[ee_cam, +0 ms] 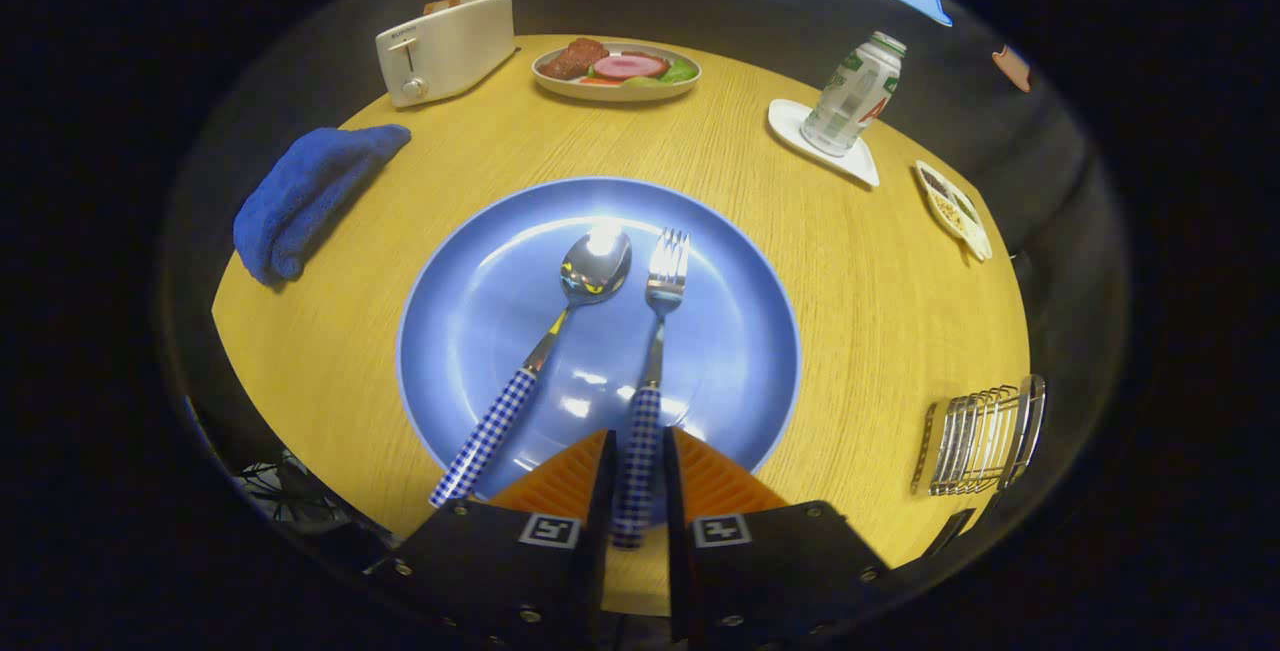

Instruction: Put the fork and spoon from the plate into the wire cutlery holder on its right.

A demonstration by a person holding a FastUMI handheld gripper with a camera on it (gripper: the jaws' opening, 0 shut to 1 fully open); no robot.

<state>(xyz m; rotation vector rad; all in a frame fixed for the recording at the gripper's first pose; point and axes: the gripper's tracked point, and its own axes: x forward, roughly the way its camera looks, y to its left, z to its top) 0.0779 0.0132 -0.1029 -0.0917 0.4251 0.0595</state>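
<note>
fork [655, 351] lies on the blue plate [480, 331] at centre frame, right of the spoon [560, 331]. its checked handle runs between the fingers of the tool [637, 491], nearly closed around it; contact unclear. grasp step: next, squeeze, lift, carry to wire holder [980, 436] at lower right of the tabletop [880, 311].

gripper [637, 476] | body: black blocky housings, silver screws | markings: square black-and-white tag on each | jaws: ridged wedges

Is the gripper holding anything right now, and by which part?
The gripper is shut on the steel fork with the blue-checked handle, gripping the handle's end.
</note>
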